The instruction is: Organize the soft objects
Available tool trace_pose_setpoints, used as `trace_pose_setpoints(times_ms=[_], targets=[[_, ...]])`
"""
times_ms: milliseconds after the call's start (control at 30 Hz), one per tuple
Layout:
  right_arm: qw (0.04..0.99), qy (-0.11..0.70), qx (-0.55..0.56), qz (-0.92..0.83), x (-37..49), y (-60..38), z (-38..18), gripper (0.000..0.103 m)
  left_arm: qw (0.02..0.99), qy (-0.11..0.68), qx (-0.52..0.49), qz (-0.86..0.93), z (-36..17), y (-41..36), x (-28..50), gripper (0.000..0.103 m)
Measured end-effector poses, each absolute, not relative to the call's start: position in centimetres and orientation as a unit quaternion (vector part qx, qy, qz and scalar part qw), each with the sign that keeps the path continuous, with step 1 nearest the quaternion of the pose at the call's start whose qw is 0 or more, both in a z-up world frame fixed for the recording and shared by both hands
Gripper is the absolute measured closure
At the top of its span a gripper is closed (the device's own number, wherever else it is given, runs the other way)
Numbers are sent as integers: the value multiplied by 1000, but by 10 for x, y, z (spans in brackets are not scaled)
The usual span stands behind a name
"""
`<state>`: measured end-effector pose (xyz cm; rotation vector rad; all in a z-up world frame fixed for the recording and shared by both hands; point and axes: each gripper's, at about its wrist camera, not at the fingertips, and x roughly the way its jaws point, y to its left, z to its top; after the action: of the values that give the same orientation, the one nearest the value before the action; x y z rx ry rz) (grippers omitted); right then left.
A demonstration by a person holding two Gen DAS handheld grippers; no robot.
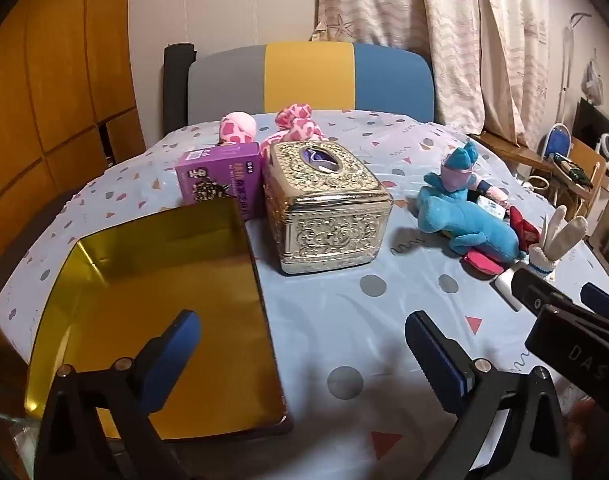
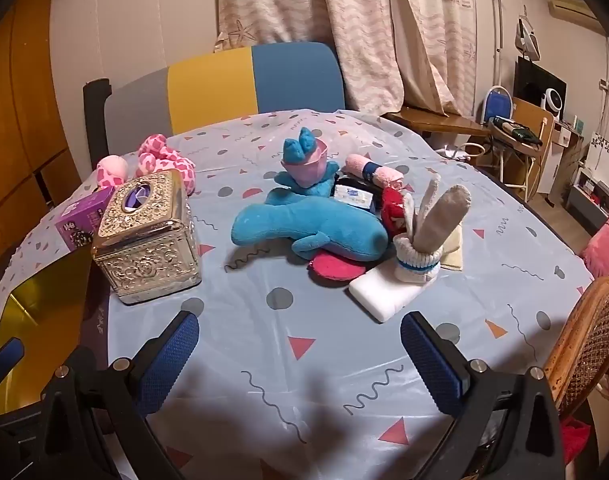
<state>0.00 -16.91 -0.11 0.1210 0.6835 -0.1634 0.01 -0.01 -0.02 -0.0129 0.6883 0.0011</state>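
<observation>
A blue plush toy (image 2: 308,226) lies mid-table, also seen as the blue plush toy (image 1: 470,218) at the right of the left wrist view. Around it sit a red pad (image 2: 333,268), a white sponge block (image 2: 384,294), a white sock bundle (image 2: 418,258), a rolled pink cloth (image 2: 374,171) and a red item (image 2: 392,208). A pink spotted plush (image 1: 296,126) lies behind the tissue box. An open gold tin (image 1: 160,312) rests at the near left. My left gripper (image 1: 300,352) stands open over the tin's right edge. My right gripper (image 2: 300,360) stands open over bare cloth, short of the pile.
An ornate silver tissue box (image 1: 324,208) and a purple carton (image 1: 220,178) stand left of centre. A grey, yellow and blue chair back (image 1: 310,76) rises behind the table. A wicker chair (image 2: 588,340) stands at the near right. The tablecloth (image 2: 288,328) is patterned.
</observation>
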Motion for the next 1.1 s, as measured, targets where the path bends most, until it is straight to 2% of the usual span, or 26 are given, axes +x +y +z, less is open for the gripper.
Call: trace_pose_setpoints(times_ms=[1100], targets=[[937, 332, 54, -91, 9, -174, 4, 0, 934, 357, 4, 19, -4, 14, 2, 0]])
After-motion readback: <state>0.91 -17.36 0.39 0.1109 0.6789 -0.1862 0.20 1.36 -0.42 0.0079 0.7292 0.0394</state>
